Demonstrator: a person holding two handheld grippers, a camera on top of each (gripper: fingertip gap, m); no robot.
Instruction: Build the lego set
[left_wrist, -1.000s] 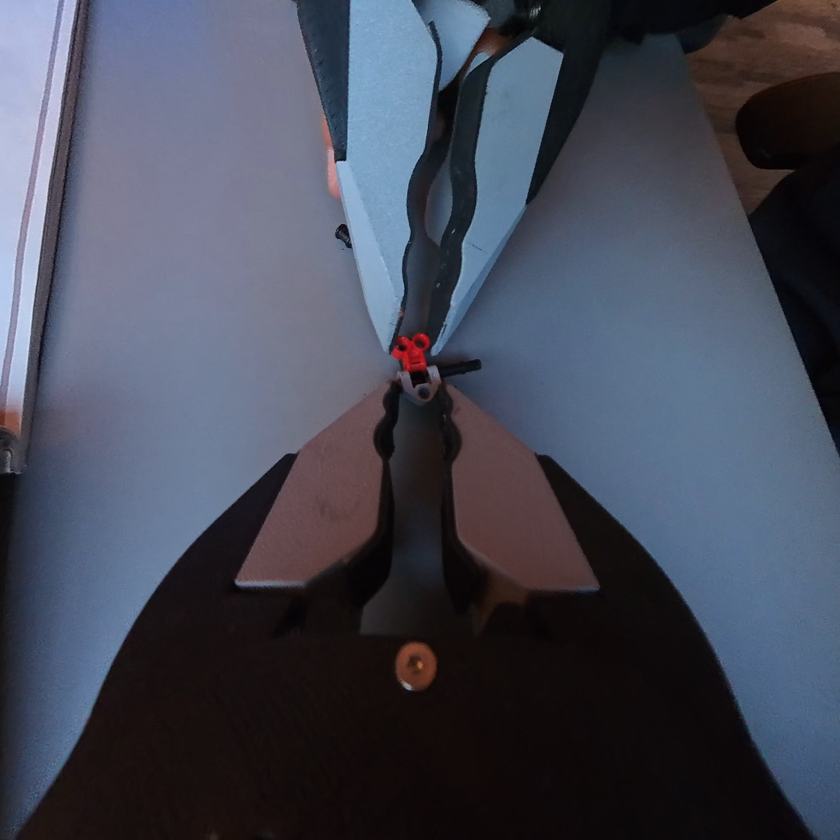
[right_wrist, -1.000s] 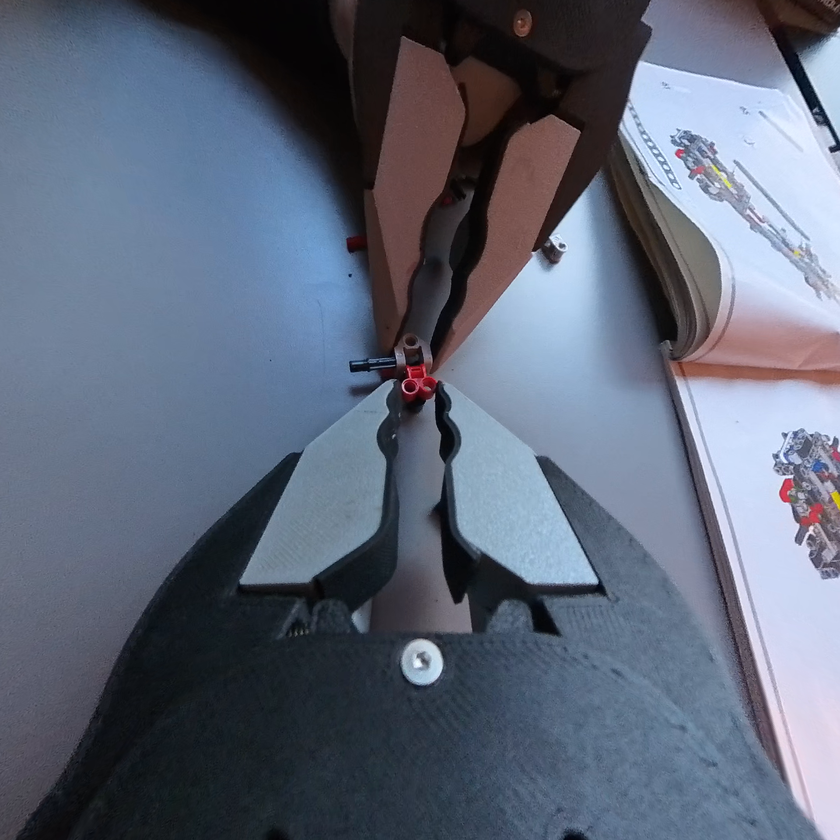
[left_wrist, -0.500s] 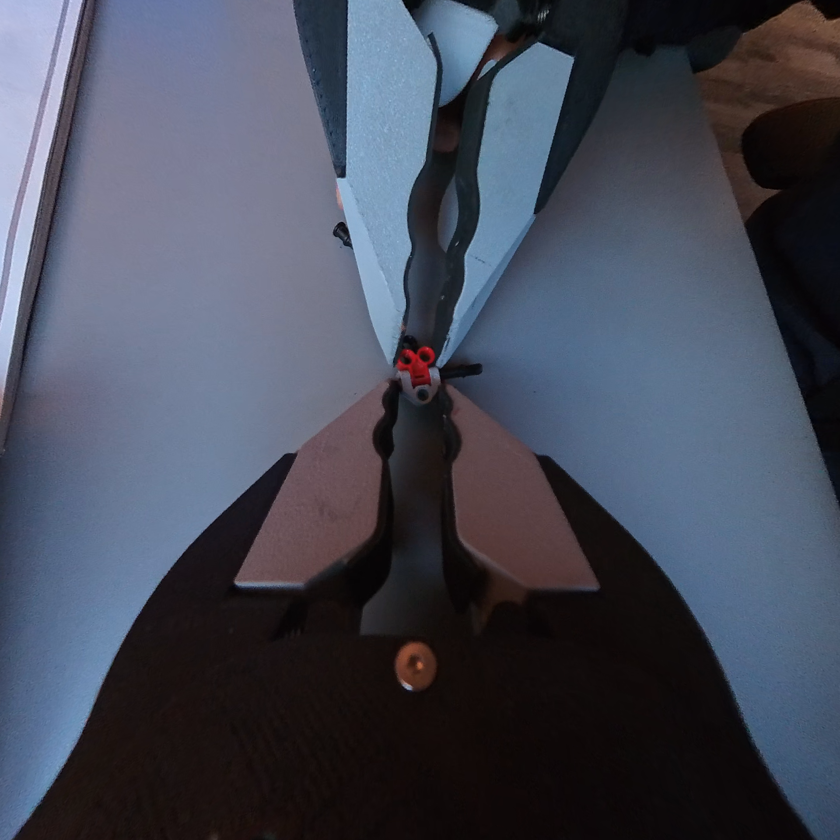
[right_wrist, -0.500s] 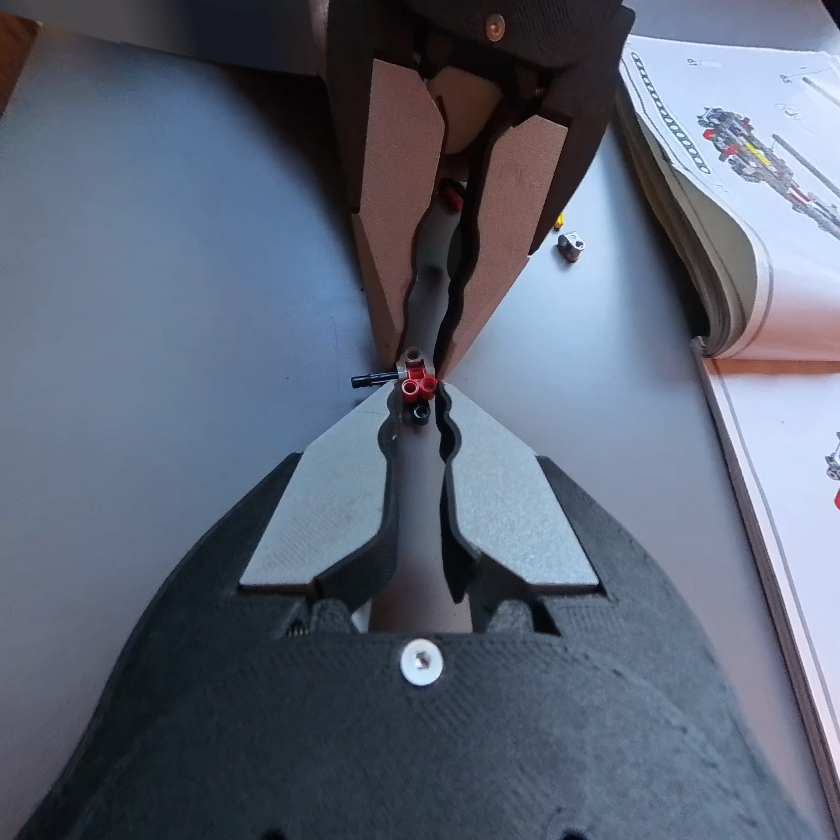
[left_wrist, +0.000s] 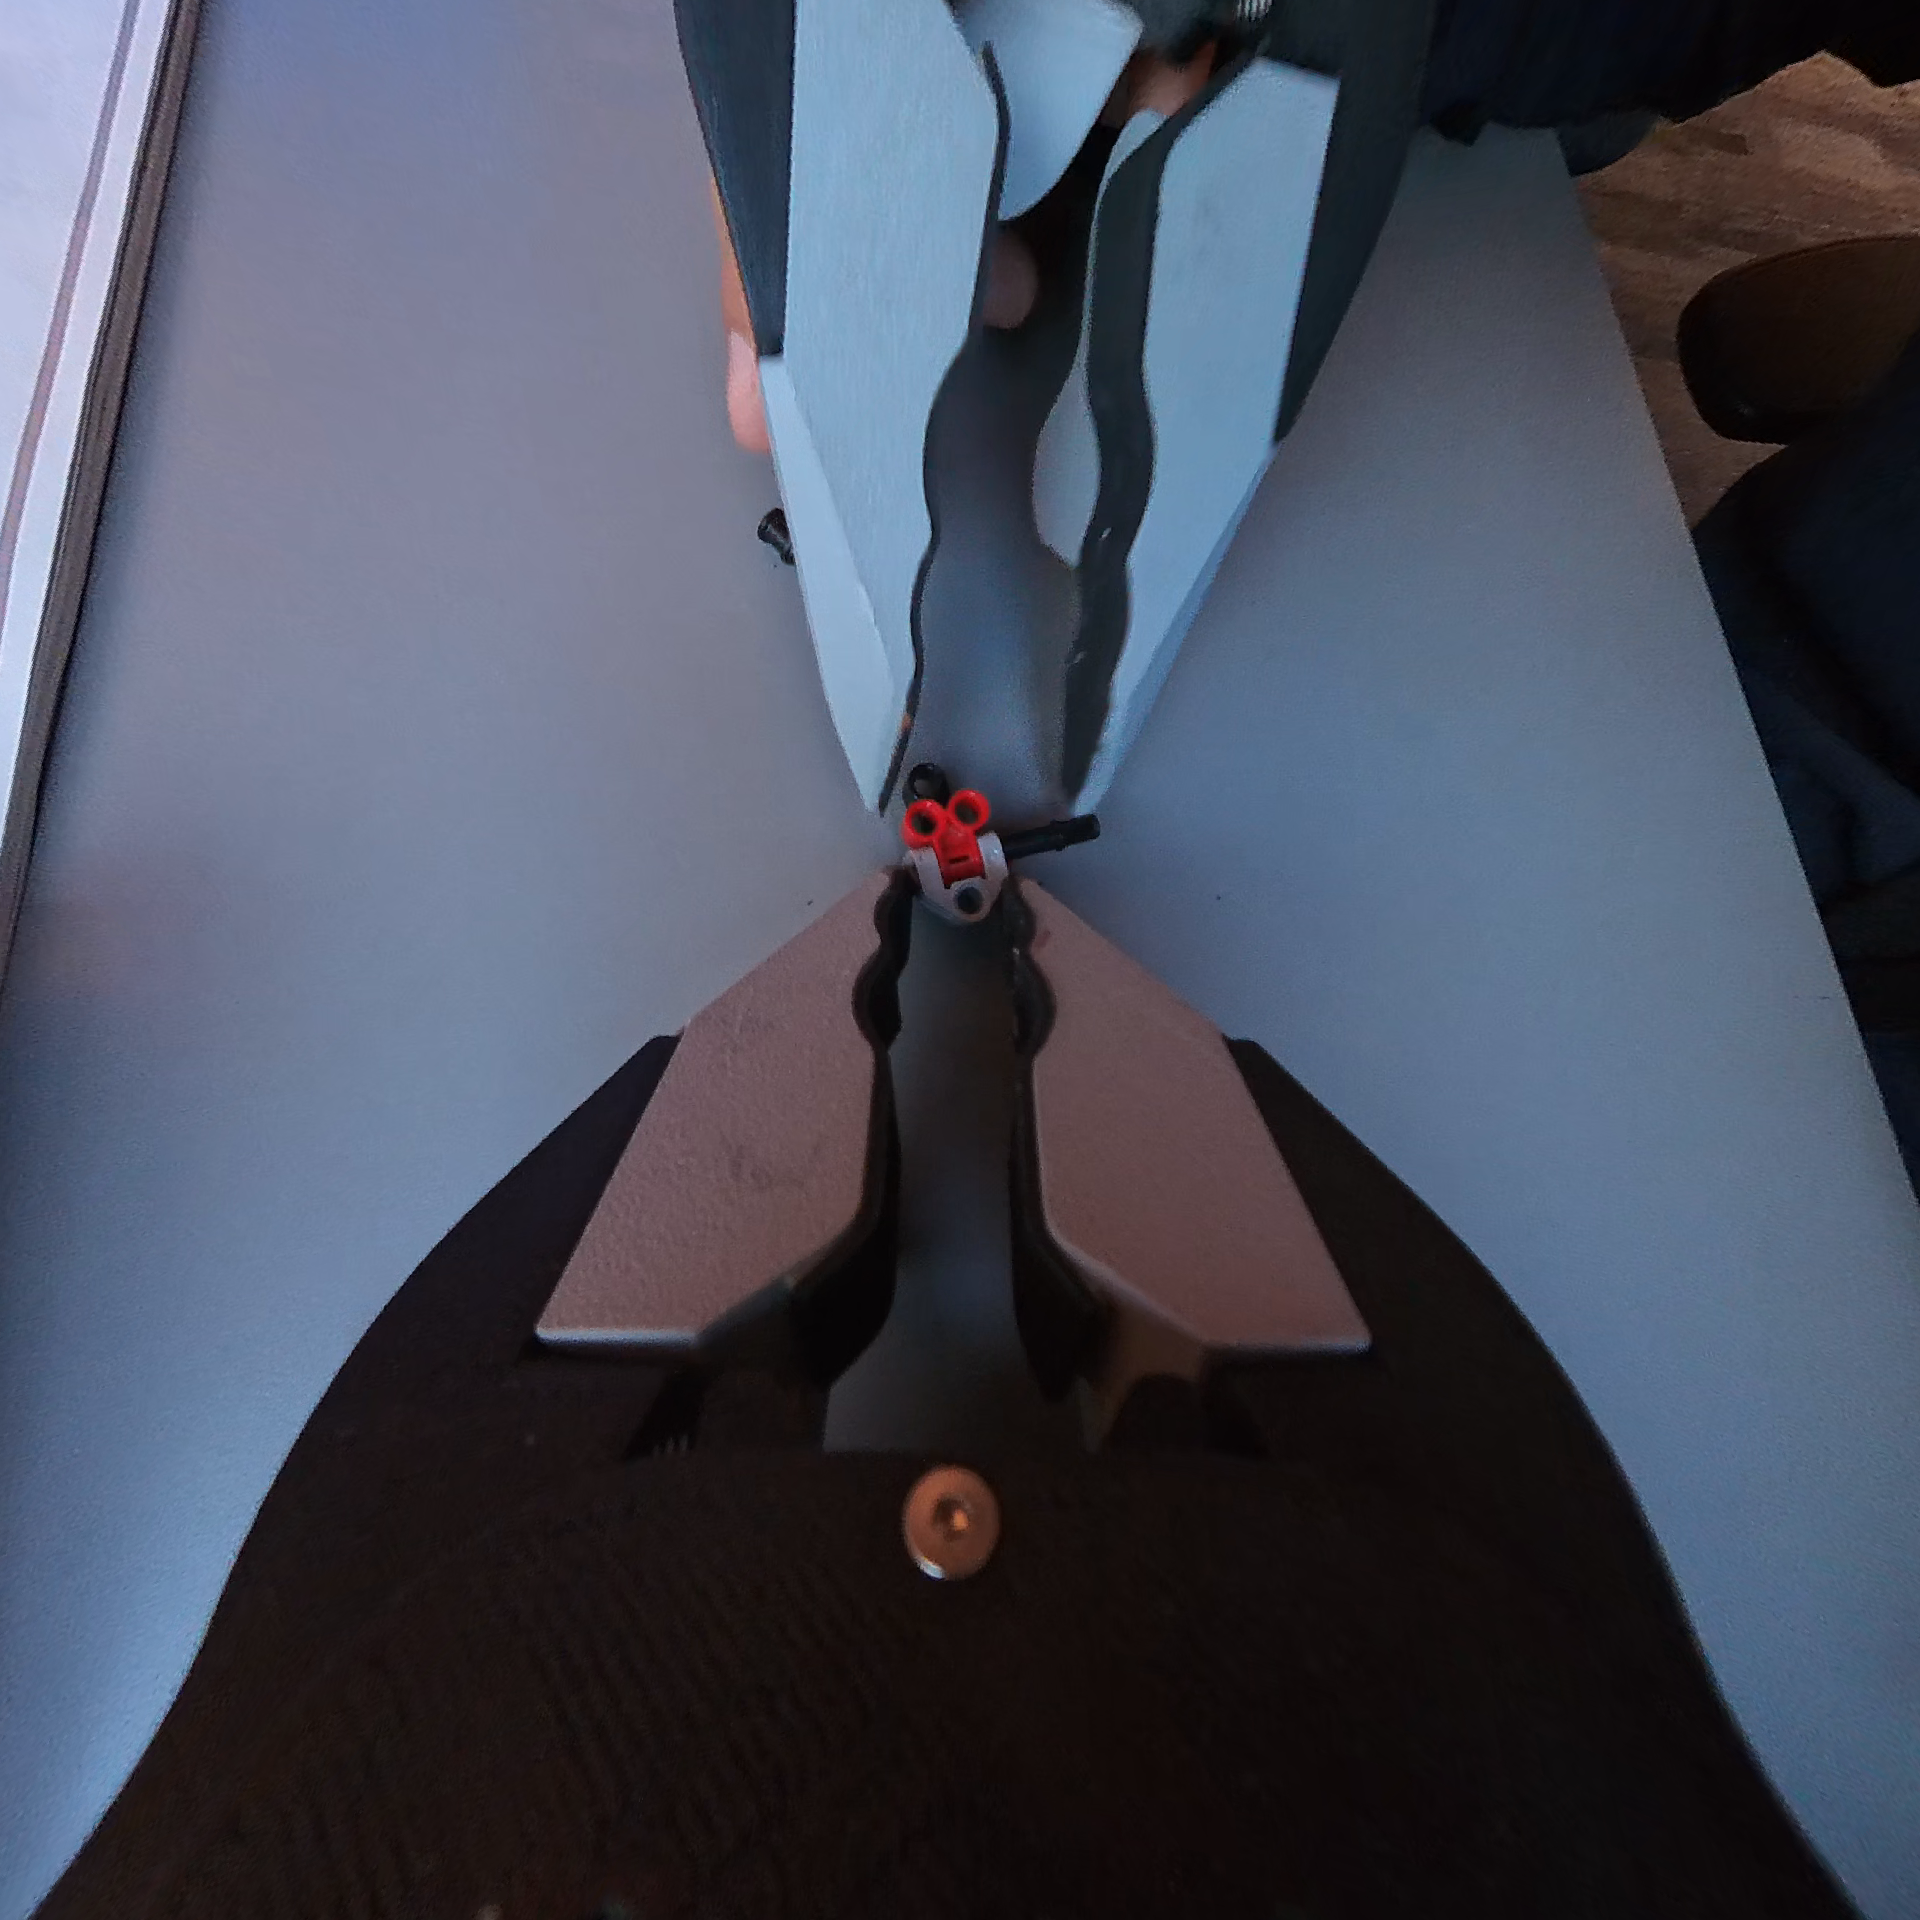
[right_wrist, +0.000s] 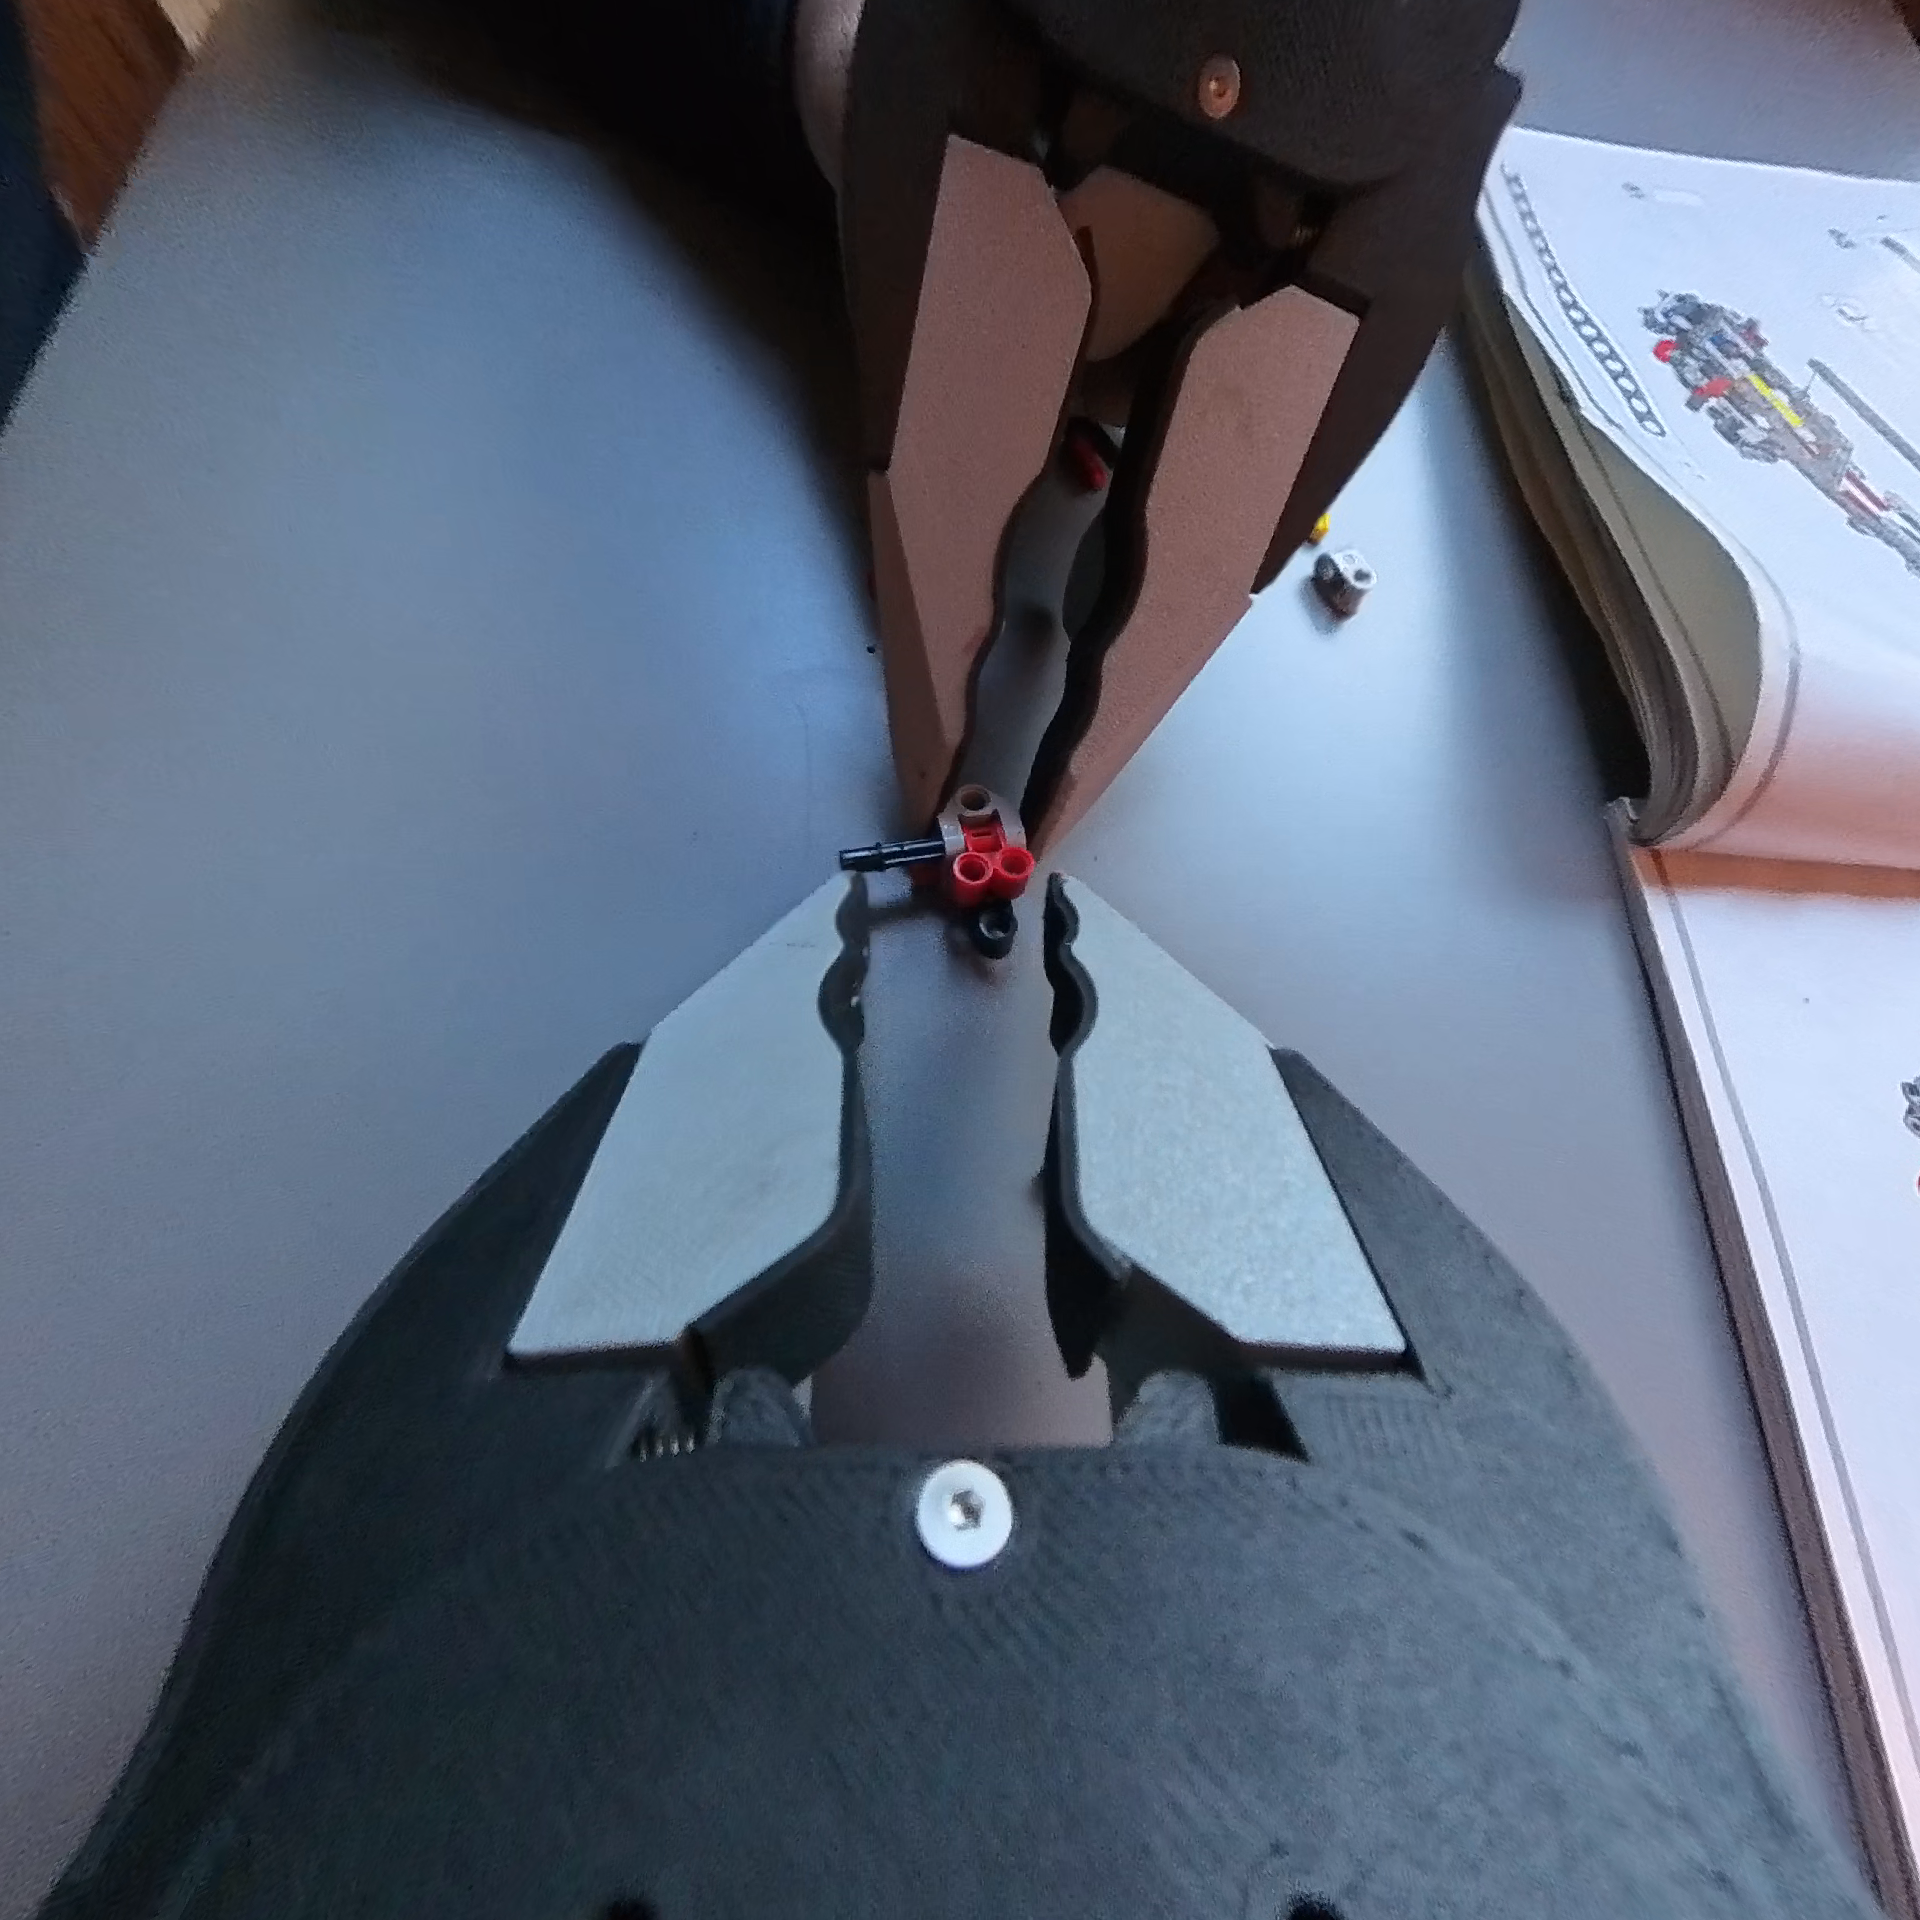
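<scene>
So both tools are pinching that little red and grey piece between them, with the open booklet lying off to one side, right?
Not quite. Only the left tool grips the red and grey piece. The right tool has its fingers spread, clear of the piece, as the right wrist view shows. The open booklet does lie off to one side.

To your left the grey table lies open. On your right, an open instruction booklet and a small grey piece crowd the way.
</scene>
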